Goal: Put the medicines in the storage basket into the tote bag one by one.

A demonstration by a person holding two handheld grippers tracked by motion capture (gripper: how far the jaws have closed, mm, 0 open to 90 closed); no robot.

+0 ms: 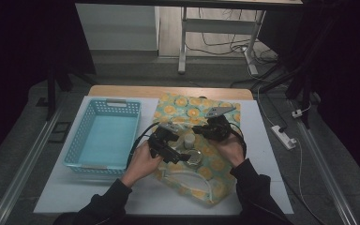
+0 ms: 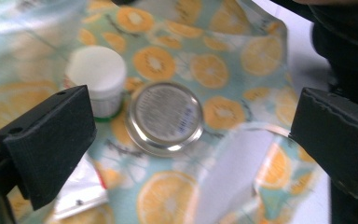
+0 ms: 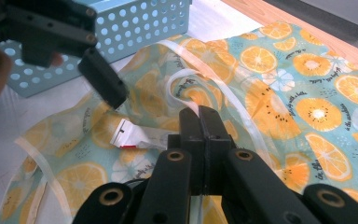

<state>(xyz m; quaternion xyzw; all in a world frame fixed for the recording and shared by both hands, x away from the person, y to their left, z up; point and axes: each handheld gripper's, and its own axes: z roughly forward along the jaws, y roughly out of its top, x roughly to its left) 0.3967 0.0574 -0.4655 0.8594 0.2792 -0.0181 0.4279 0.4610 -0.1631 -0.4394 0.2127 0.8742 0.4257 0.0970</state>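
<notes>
Over the orange-print bag [image 1: 201, 140], the left gripper [image 2: 191, 140] hangs with jaws spread wide above a round tin [image 2: 164, 117] and white-capped jar [image 2: 97, 74]; the right gripper [image 3: 199, 122] pinches the bag's clear edge.

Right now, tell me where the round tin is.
The tin lies on the orange-print bag, between the open jaws in the left gripper view, right beside the white-capped jar.
</notes>
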